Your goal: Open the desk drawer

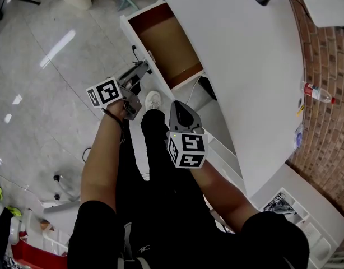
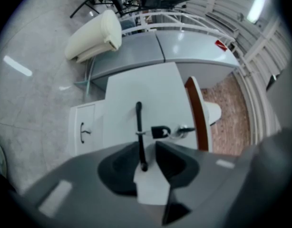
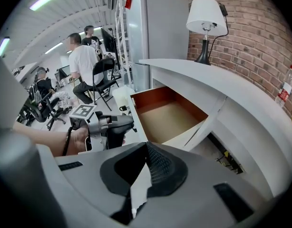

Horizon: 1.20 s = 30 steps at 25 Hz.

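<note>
Floor: glossy grey tile. Desk: smooth white top with a curved edge, set against a rough red brick wall. Drawer stands pulled out of the desk: boxy, white front, flat brown inside. Handle: thin black bar on the drawer front. Left gripper: jaws well apart either side of the handle, pads not clamping it. Right gripper: jaws together, holding nothing, clear of the drawer.

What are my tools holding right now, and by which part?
Nothing. The left tool is open, with the drawer handle loose between its jaws; the right tool is shut and empty.
</note>
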Tool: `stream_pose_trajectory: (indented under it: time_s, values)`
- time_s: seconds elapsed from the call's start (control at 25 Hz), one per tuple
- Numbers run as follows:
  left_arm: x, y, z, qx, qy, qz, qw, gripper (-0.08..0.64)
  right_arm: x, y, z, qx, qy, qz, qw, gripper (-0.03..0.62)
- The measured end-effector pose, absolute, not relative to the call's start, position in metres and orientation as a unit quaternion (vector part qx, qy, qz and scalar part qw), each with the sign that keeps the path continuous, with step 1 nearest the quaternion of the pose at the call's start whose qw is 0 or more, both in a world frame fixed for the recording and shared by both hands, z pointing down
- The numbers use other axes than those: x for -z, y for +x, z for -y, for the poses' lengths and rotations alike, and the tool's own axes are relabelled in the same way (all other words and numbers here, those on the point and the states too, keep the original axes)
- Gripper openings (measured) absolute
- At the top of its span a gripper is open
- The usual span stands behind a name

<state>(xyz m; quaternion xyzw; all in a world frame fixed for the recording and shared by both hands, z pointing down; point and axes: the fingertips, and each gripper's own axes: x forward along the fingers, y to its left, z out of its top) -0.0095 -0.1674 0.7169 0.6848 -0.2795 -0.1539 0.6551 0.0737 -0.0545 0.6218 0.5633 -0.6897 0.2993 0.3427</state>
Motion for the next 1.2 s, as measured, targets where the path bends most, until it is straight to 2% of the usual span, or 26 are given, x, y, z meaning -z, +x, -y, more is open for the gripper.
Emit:
stream_pose_trajectory:
  time_s: [0.48, 0.84, 1.08, 1.2]
  values:
    - [-0.736, -0.02, 0.161, 0.181, 0.66, 0.293, 0.667, 0.14, -0.627, 0.067, 0.058, -0.298, 0.554, 0.698, 0.344, -0.002]
    - [-0.752, -0.028, 0.156, 0.189, 0.641, 0.307, 0.678, 0.108, -0.629, 0.064, 0.057, -0.3, 0.55, 0.7, 0.343, -0.002]
    - [-0.762, -0.029, 0.155, 0.2, 0.627, 0.312, 0.685, 0.112, -0.635, 0.065, 0.055, -0.303, 0.549, 0.698, 0.345, -0.002]
    - [-0.774, -0.032, 0.153, 0.187, 0.622, 0.325, 0.688, 0.082, -0.636, 0.065, 0.055, -0.303, 0.549, 0.698, 0.345, -0.002]
